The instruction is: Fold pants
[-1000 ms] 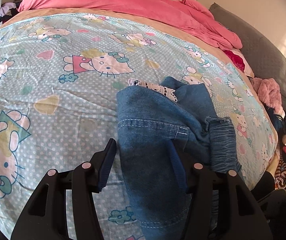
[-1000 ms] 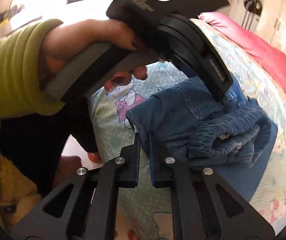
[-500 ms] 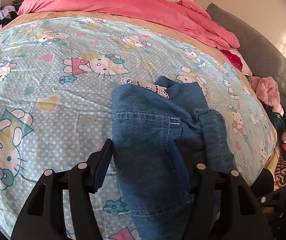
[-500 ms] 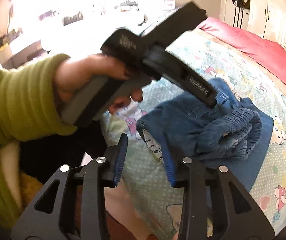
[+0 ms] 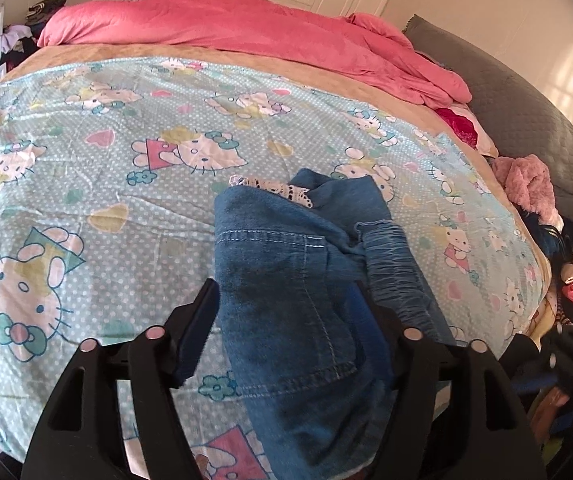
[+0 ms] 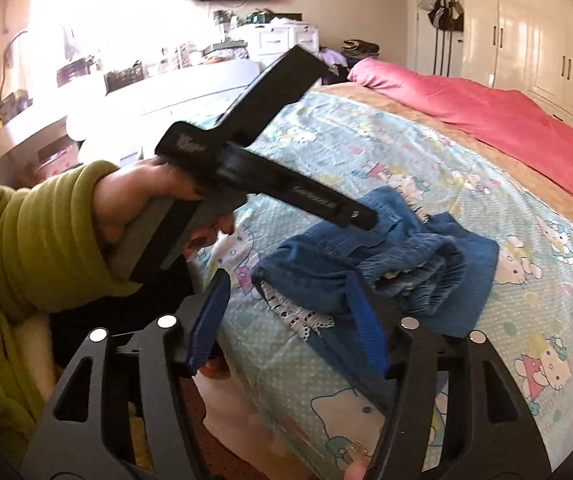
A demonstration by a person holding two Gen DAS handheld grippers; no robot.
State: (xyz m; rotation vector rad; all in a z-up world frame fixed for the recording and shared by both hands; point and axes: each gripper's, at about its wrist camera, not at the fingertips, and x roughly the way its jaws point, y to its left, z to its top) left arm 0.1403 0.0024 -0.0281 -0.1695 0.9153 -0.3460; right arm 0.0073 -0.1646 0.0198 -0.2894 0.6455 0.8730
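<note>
Blue denim pants [image 5: 286, 264] lie folded in a bundle on the cartoon-cat bed sheet [image 5: 98, 152], with a white lace hem [image 5: 286, 190] peeking out at the far edge. My left gripper [image 5: 282, 312] hovers over the near part of the bundle. Its jaws are opening, and the denim lies under them without being pinched. In the right wrist view the pants [image 6: 370, 268] rest near the bed's edge. My right gripper [image 6: 288, 304] is above and in front of them, jaws opening, with nothing pressed between the pads. A hand in a green sleeve [image 6: 126, 204] holds the left gripper over the pants.
A pink duvet [image 5: 246, 28] is heaped at the far end of the bed. A grey padded headboard [image 5: 526, 112] and a pile of clothes [image 5: 526, 188] lie to the right. A cluttered desk [image 6: 158, 76] and white wardrobes [image 6: 526, 28] stand beyond the bed.
The right gripper, shut on the pants' near edge, has let go, opened wide and risen. The left gripper has opened wider and drawn back and up a little.
</note>
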